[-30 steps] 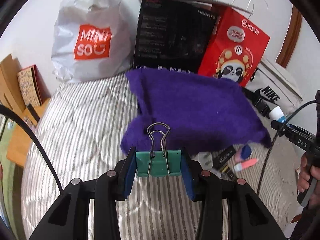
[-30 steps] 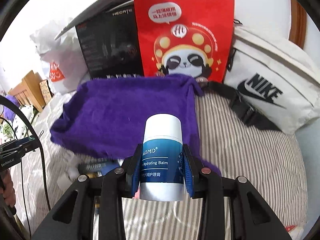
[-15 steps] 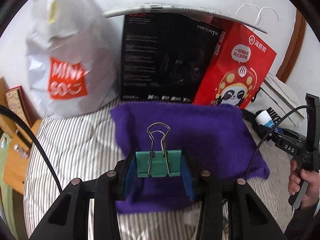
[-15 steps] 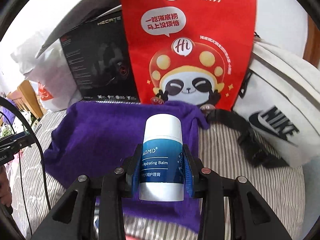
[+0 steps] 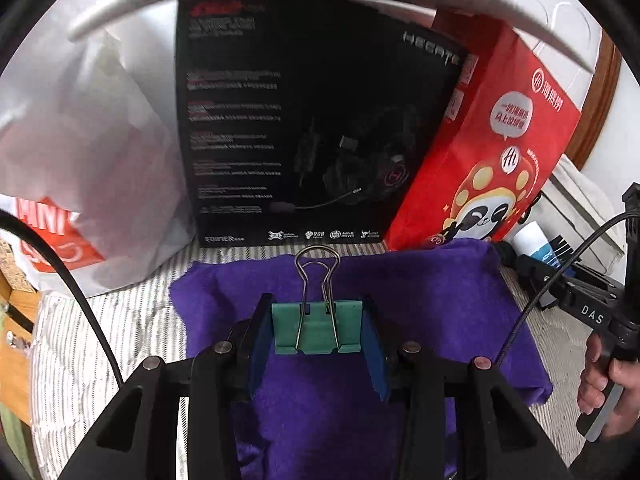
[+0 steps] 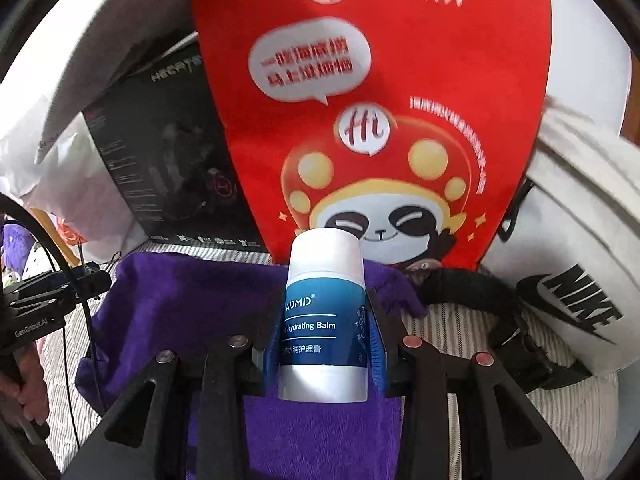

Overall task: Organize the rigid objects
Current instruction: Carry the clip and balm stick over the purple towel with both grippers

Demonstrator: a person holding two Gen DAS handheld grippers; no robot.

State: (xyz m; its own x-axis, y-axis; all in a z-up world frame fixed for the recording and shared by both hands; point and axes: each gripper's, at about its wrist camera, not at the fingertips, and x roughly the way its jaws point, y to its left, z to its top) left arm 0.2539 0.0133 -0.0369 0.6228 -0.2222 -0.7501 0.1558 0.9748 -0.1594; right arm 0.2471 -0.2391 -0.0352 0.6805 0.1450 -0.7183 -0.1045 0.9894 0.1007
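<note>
Surface: striped bedding (image 5: pixel 100 328) under purple towel (image 5: pixel 420 292).
My left gripper (image 5: pixel 318 330): level, clamping green binder clip (image 5: pixel 318 328).
My right gripper (image 6: pixel 324 336): level, gripping balm bottle (image 6: pixel 324 312) upright.

Open purple fleece cloth (image 5: pixel 420 304) ahead in mid-frame, bare of objects. Blocked behind by upright black headset box (image 5: pixel 304 120) and red panda-print paper bag (image 6: pixel 380 120); flanked left by white plastic shopping bag (image 5: pixel 88 152), right by white canvas bag (image 6: pixel 580 240).

A green binder clip (image 5: pixel 317 328) with its wire handles upright sits clamped between blue pads above the purple towel (image 5: pixel 420 292); the white-and-blue hydrating balm bottle (image 6: pixel 325 316) stands upright, gripped likewise over that towel.
</note>
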